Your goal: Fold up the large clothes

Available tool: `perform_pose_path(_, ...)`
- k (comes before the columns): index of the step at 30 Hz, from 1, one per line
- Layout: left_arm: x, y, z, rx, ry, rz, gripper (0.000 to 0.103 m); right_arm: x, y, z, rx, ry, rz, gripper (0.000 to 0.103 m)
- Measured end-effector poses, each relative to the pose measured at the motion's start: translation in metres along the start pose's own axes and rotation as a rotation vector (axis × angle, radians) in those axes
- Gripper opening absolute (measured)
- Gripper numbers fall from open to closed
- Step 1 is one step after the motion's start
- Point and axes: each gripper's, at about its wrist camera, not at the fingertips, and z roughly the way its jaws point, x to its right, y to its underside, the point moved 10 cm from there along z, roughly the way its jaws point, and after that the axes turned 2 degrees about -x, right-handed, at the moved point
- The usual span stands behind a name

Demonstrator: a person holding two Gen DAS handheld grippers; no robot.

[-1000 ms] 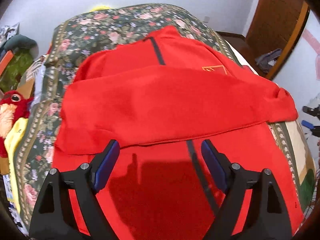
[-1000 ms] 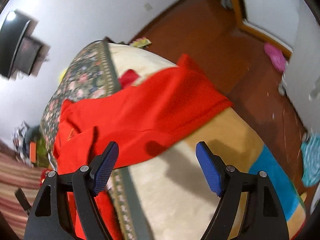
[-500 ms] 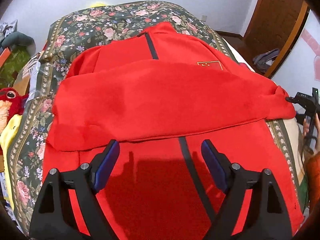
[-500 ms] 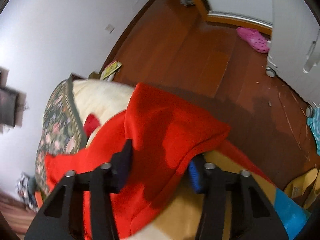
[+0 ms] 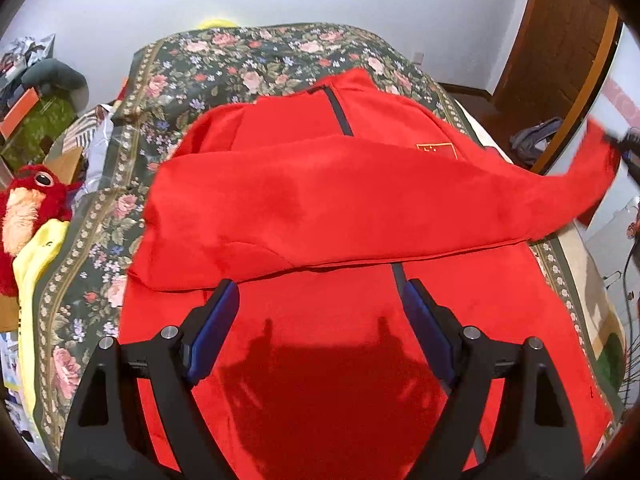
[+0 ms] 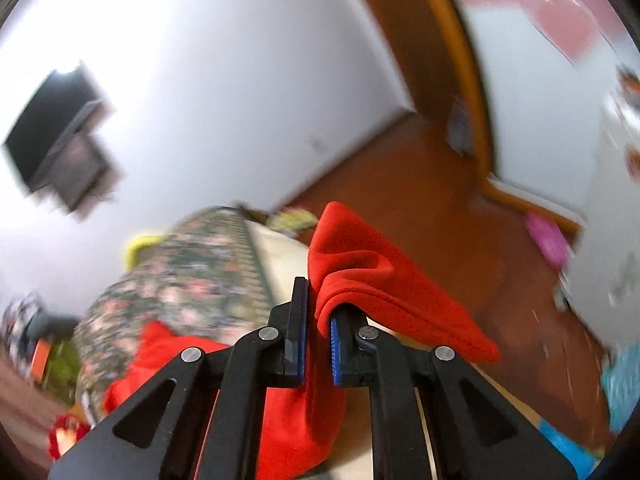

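— Fleece, soft and floppy? 
— Yes: red zip jacket (image 5: 340,208) lies flat on the floral bedspread (image 5: 248,64); right gripper (image 6: 316,340) pinches the sleeve cuff (image 6: 360,276), lifted at three o'clock. 
— Left gripper (image 5: 320,320)? 
— Spread wide, empty above the hem; next I'd grip an edge.

Motion blurs the wall screen (image 6: 60,144) and floral bedspread (image 6: 192,276).

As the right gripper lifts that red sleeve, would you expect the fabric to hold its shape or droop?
Probably droop: the red sleeve bunches and folds over the right gripper. In the left view it sags between the pinch and the red jacket, so it looks soft. The plush-looking surface likely grips the pads well.
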Motion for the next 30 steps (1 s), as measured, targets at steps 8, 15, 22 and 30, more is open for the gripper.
perform_pose_path(8, -0.013, 0.004, -0.028, 0.049, 0.004, 0.015, 0.083, -0.149, 0.034, -0.027, -0.098, -0.260, -0.269, 0.008)
perform_pose_path(15, -0.034, 0.016, -0.038, 0.050, 0.013, -0.019, 0.083, -0.195, 0.124, 0.019, -0.398, -0.333, -0.314, 0.008)
perform_pose_path(22, -0.046, 0.027, -0.039, 0.029, 0.007, -0.031, 0.083, -0.205, 0.241, 0.053, -0.804, -0.303, -0.307, 0.009)
perform_pose_path(30, -0.033, 0.021, -0.038, 0.018, 0.003, -0.011, 0.083, -0.188, 0.300, 0.025, -1.021, -0.295, -0.500, 0.050)
